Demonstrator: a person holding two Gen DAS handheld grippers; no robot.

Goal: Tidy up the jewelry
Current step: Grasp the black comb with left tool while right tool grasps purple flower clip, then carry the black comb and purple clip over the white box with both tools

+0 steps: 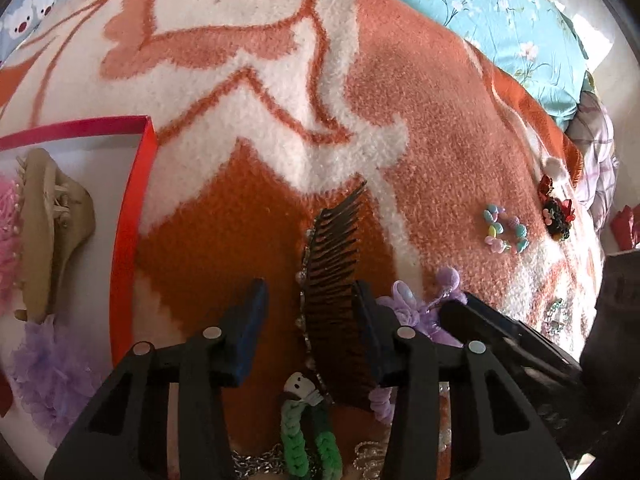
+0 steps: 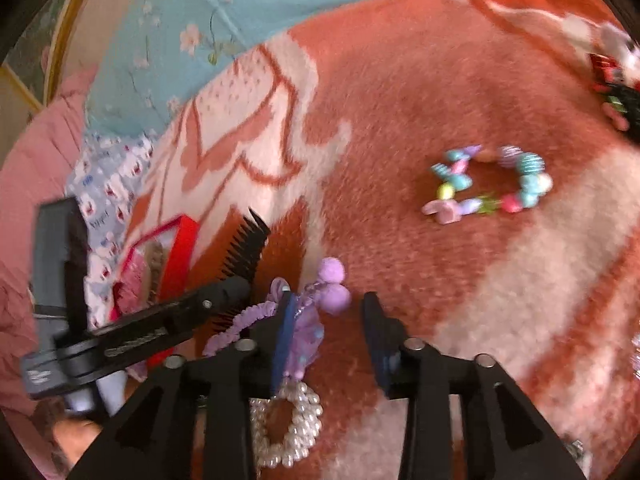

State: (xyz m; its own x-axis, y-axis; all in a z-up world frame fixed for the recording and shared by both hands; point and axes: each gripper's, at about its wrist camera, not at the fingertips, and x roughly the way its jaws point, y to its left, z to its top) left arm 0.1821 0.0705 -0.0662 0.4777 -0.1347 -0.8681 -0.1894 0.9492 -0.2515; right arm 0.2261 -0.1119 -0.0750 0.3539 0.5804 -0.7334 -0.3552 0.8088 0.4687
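Note:
My left gripper (image 1: 310, 316) is open, its blue pads either side of a dark brown hair comb (image 1: 334, 276) with a rhinestone edge that lies on the orange and white blanket (image 1: 280, 120). My right gripper (image 2: 328, 332) is open above a purple flower hair tie (image 2: 308, 320); its left pad is beside the tie. The comb (image 2: 246, 248) and the left gripper's finger (image 2: 160, 328) show at the left of the right wrist view. A red box (image 1: 132, 216) at the left holds a beige claw clip (image 1: 48, 232), a pink piece and a purple piece.
A pastel bead bracelet (image 2: 488, 184) and a red and black hair clip (image 1: 556, 212) lie to the right. A pearl scrunchie (image 2: 288, 428) lies under the right gripper. A green knitted band (image 1: 308, 436), chains and a rhinestone piece (image 1: 558, 314) lie near. Blue floral sheet (image 1: 500, 20) lies beyond.

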